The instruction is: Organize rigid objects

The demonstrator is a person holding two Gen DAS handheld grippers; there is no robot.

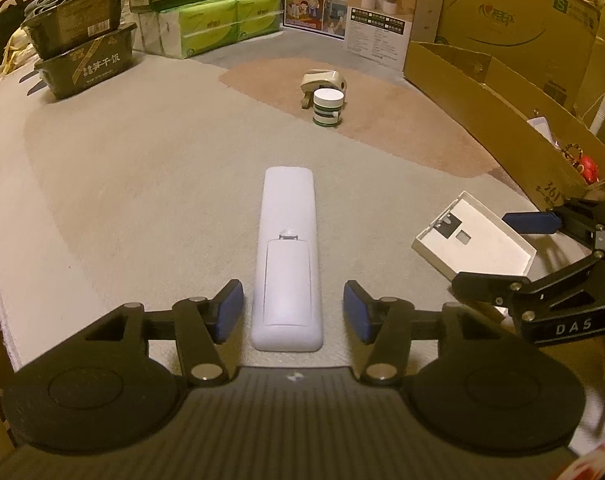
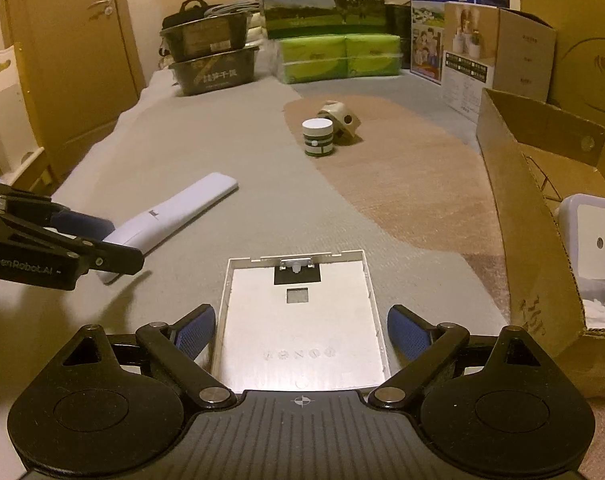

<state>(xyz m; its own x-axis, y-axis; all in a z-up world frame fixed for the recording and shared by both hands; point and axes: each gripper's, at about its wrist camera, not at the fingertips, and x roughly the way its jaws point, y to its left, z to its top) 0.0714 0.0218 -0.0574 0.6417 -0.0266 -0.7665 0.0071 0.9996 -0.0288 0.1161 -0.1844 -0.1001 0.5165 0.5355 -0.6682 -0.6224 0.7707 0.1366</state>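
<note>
Carpeted surface still looks mostly unsorted: a few bits sit in the cardboard box point(image 2: 542, 240), while both open tongs, left point(image 1: 293, 312) and right point(image 2: 301, 334), straddle the remote point(image 1: 287, 256) and white tray point(image 2: 300, 320), with jar point(image 2: 317, 137) and beige gadget point(image 2: 340, 120) well beyond.

remote point(image 1: 287, 256) left of tray point(image 1: 476, 236) (jar point(image 1: 328, 107) beyond)

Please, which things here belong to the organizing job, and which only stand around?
Job:
- long white plastic remote, between open left gripper
- flat white square tray, between open right gripper
- white-lidded round jar
- beige tape dispenser
- open cardboard box

Around:
- green tissue packs
- dark stacked food trays
</note>
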